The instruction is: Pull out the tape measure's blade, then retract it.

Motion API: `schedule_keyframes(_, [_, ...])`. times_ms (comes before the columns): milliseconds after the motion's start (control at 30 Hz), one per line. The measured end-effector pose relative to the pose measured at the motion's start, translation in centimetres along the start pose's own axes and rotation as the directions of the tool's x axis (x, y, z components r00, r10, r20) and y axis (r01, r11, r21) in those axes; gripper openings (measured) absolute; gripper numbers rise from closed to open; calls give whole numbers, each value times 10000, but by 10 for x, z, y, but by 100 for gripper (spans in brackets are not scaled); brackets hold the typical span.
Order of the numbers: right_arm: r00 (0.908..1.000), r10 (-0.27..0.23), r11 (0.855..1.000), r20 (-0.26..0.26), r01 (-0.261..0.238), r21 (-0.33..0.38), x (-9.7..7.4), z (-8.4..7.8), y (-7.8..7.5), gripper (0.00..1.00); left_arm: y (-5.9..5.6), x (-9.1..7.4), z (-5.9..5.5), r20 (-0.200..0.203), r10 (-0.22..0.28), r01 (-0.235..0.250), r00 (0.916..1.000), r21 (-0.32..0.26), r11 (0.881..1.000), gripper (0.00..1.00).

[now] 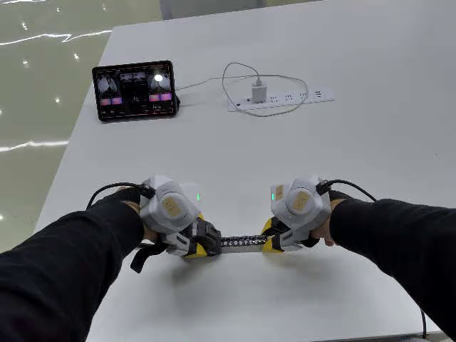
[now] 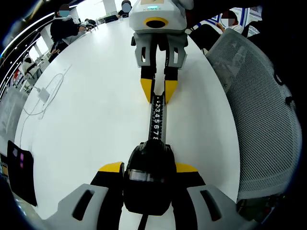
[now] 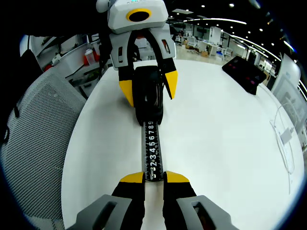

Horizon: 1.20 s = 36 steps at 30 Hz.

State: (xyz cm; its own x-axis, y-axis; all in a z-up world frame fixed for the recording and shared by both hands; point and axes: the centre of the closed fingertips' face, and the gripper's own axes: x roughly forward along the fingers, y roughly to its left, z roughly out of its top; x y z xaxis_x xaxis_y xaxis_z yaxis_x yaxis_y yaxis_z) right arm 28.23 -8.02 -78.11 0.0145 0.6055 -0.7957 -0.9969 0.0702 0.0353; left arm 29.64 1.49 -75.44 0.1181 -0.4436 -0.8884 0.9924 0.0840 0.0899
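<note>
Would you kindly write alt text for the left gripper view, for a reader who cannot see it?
The left gripper clamps a black tape measure while the right gripper, facing it, pinches the tip of its blade, drawn out over a white table. A grey mesh chair stands at the right.

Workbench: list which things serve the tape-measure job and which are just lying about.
In use:
- tape measure case, held in the left gripper
- blade, partly pulled out, its end pinched by the right gripper

Lying about:
- tablet
- power strip
- charger
- cable
</note>
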Motion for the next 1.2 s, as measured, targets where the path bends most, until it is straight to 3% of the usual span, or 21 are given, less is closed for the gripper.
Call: schedule_keyframes(1200, [9995,-138,9998,-287,142,120,-20,-25,-7,10,0,0,0,48,67,-66,10000,-144,9999,33])
